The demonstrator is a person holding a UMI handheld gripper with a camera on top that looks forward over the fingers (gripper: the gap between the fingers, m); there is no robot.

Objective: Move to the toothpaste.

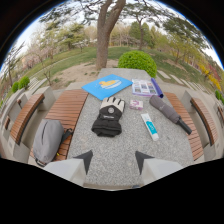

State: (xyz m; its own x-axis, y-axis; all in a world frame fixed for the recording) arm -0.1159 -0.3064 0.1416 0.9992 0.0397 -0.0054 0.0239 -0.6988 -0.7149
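Even, soft daylight outdoors; sky bright toward 12 o'clock. Granite table [112, 150] lit flat, with no hard shadows or glare. Strong fisheye bending from 9 to 3 o'clock; black vignette all round. Distant trees [107, 27] look slightly soft, possibly blur.

Toothpaste [149, 126] right of glove [108, 118]

We see the toothpaste [149, 126] lying flat on the stone table [115, 155], a white tube with teal-blue print, its length running near to far and slightly angled. It sits right of the black glove [108, 119], left of the folded umbrella [169, 113], beyond our right fingertip.
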